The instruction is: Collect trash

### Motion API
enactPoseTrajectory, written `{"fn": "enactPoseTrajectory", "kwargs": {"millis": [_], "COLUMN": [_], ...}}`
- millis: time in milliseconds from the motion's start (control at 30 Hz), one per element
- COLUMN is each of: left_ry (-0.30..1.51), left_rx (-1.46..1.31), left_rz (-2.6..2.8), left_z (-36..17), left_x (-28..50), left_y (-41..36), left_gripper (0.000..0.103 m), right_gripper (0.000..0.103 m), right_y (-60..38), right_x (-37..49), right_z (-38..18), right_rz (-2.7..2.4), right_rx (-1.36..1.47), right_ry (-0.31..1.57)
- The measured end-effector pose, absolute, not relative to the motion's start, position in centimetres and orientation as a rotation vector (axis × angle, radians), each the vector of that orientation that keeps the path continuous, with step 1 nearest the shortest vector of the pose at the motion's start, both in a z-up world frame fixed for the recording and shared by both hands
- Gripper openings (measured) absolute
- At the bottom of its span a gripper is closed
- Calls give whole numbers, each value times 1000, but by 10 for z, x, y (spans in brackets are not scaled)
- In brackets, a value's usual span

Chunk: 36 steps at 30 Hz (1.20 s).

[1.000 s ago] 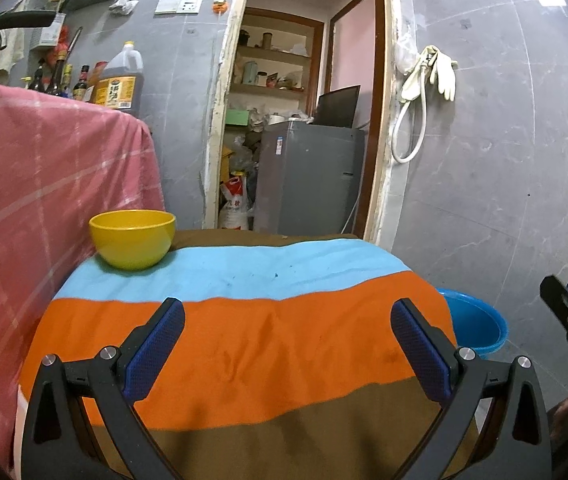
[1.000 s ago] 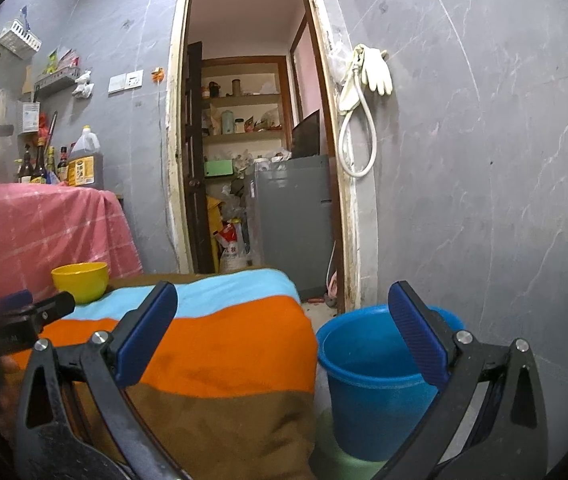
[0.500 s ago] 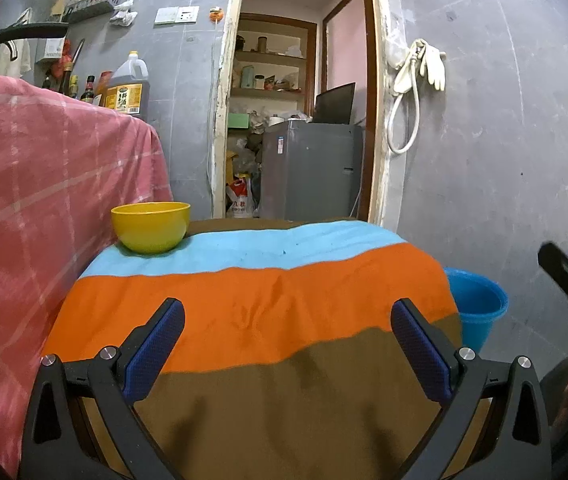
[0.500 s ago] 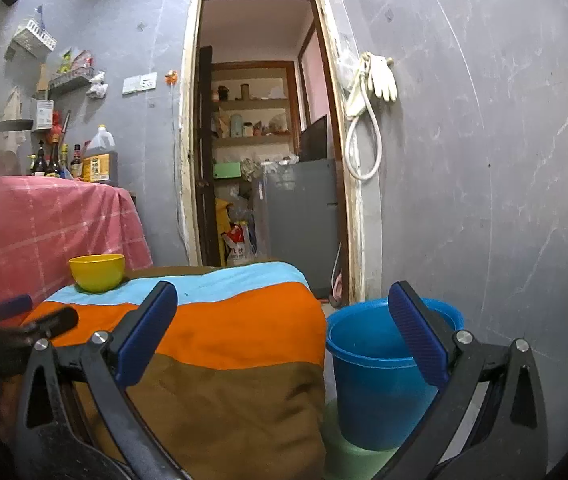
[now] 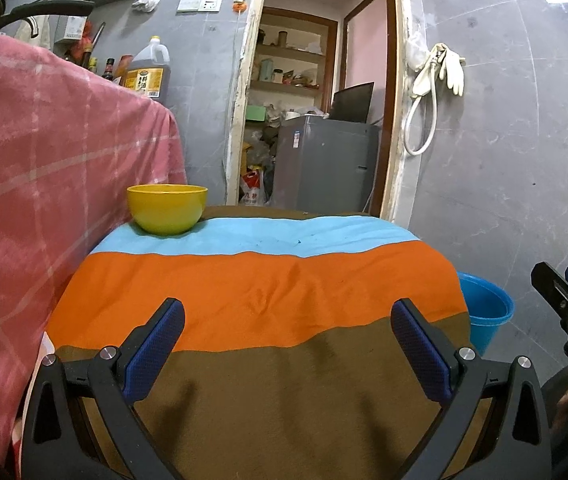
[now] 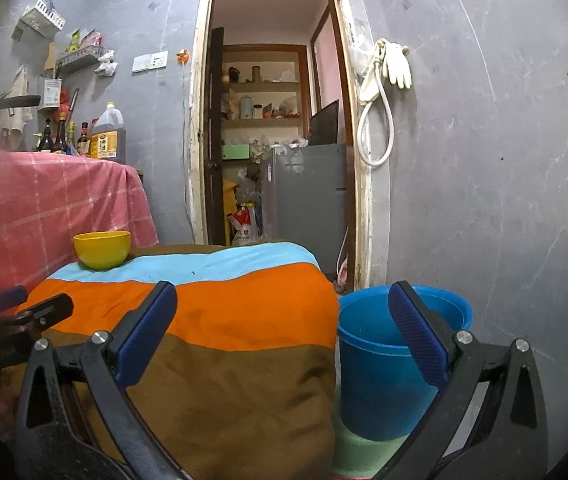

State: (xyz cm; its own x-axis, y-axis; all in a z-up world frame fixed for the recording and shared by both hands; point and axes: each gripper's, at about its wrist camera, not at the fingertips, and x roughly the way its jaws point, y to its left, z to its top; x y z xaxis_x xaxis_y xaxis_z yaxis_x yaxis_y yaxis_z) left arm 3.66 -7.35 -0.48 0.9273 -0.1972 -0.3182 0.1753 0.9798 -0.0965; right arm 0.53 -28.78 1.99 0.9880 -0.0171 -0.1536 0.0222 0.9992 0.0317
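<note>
Blue bucket (image 6: 387, 364) interior only in right view; both grippers' jaws wide, empty.

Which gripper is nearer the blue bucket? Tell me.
Right. The right gripper hangs open just above and in front of the blue bucket; the left gripper sits over the striped cloth, farther away.

Grey marbled walls (image 6: 483, 160) frame an open doorway (image 6: 276, 120) onto seemingly cluttered shelves (image 6: 262, 88).

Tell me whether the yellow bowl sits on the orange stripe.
No, the bowl sits on the light blue stripe at the far end.
</note>
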Motion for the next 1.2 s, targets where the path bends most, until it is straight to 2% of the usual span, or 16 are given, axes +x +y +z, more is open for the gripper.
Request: {"fn": "enactPoseTrajectory", "kwargs": {"millis": [1200], "left_ry": [326], "left_rx": [-34], "left_rz": [-198], "left_z": [-6], "left_x": [36], "left_y": [-64], "left_gripper": [101], "right_gripper": [103], "right_y": [-285], "right_x": [11], "right_z": [16], "right_rz": [-43], "right_rx": [35], "right_ry": [194]}}
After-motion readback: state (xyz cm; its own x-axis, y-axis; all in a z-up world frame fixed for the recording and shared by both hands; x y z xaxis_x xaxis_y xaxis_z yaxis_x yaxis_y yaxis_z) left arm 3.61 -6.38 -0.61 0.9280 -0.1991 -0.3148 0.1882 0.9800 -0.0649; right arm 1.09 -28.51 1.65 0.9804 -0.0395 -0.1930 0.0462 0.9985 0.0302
